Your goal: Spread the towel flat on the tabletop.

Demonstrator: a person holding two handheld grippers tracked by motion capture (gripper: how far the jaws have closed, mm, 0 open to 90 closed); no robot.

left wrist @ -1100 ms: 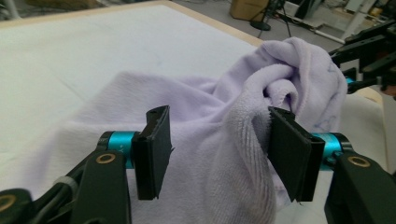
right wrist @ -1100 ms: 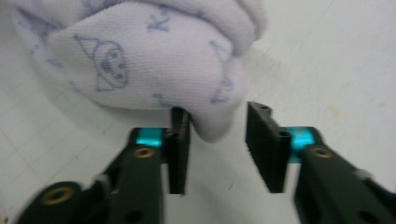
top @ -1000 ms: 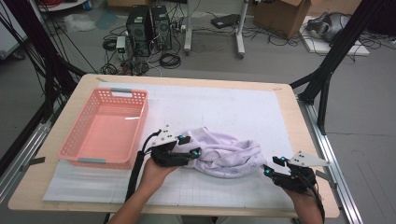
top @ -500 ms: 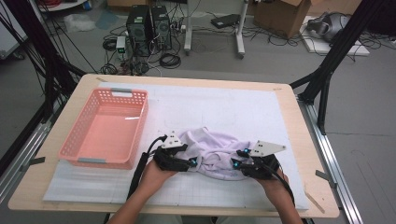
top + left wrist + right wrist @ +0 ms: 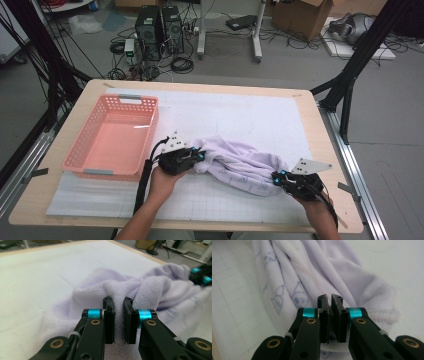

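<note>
A: Grey workshop floor fills the upper part of the high view, with two black computer towers [image 5: 160, 25] at upper left and one brown cardboard box [image 5: 300, 17] at upper right. List the work surface.

B: One pale wooden table [image 5: 200, 86], centre frame, covered by one white gridded mat [image 5: 240, 115]. One empty pink plastic lattice basket [image 5: 112, 140] stands at the mat's left side.

A: Count the workpiece.

B: One crumpled lilac knit cloth with faint blue printed figures [image 5: 240, 162], lying on the mat at lower centre, just right of the basket and apart from it.

A: Gripper count and state?

B: Two. The left gripper [image 5: 196, 156] sits at the cloth's left end; its jaws have just been closing and are clamped on a fold of the cloth [image 5: 117, 297]. The right gripper [image 5: 278, 177] sits at the cloth's lower-right end; its jaws have just been closing and pinch the hemmed edge [image 5: 329, 302].

A: Any legible writing?

B: None can be read. The blue prints on the cloth are small figures, not text.
</note>
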